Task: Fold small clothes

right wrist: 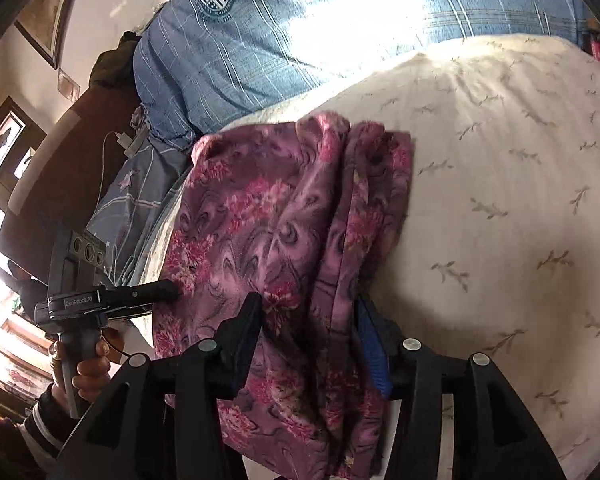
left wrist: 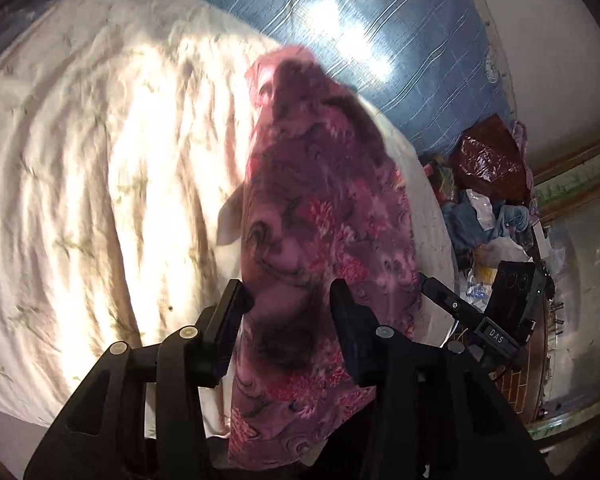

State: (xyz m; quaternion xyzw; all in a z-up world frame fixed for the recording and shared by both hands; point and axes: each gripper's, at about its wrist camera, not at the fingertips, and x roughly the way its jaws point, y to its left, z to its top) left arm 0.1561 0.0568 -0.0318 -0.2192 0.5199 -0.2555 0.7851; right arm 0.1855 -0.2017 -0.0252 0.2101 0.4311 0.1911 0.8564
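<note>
A small purple and pink floral garment (left wrist: 320,200) lies in a long bunched strip on the cream bed sheet (left wrist: 80,160). Its near end runs between the jaws of my left gripper (left wrist: 288,300), which stand apart around loose fabric. In the right wrist view the same garment (right wrist: 260,208) is folded in thick pleats. My right gripper (right wrist: 308,308) straddles its near part with jaws apart, and the blue pad on the right finger shows bare. One left gripper fingertip (right wrist: 168,290) reaches the garment's left edge.
A blue striped quilt (right wrist: 300,20) lies behind the cream sheet (right wrist: 500,200). A person's hand (right wrist: 88,364) grips the left handle. Cluttered bags and clothes (left wrist: 484,208) sit beside the bed. A dark headboard (right wrist: 60,184) stands at the left.
</note>
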